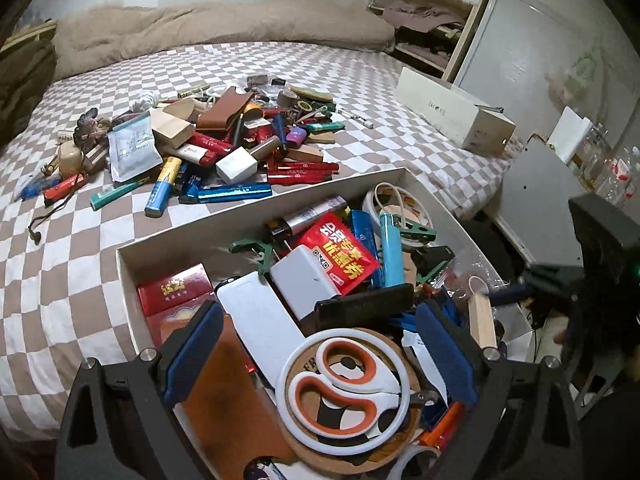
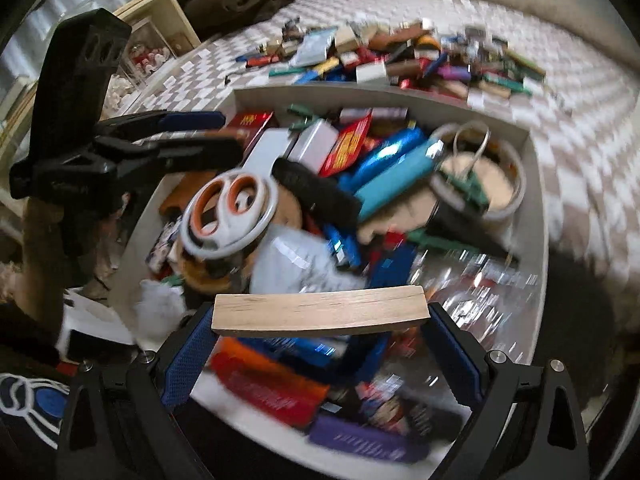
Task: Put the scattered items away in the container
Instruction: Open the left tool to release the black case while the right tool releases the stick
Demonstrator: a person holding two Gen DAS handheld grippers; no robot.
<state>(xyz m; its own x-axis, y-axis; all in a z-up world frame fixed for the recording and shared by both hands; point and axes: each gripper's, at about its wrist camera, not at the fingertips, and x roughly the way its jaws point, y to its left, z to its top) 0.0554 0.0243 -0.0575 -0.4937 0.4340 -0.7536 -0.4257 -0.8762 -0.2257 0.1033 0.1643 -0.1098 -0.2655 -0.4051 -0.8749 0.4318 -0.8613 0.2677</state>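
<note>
Wooden block (image 2: 318, 310) is hanging over the crowded container (image 2: 536, 208), clamped endwise in the right gripper (image 2: 320, 344). Left gripper (image 1: 320, 354) is hovering wide open and empty above the scissors (image 1: 344, 384).

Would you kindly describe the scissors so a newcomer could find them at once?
Start at the white container on the checkered bed. At its near end, between the open left tongs, the scissors lie inside a white ring. Only they have orange-lined white handles.

place: home bedroom | evidence: bed with checkered sheet (image 1: 100, 248) as work surface; beige blanket (image 1: 224, 32) bunched at far edge; open wardrobe (image 1: 432, 28) stuffed with clothes, sliding door (image 1: 516, 44) | clutter: household odds and ends (image 1: 224, 140) on bed
</note>
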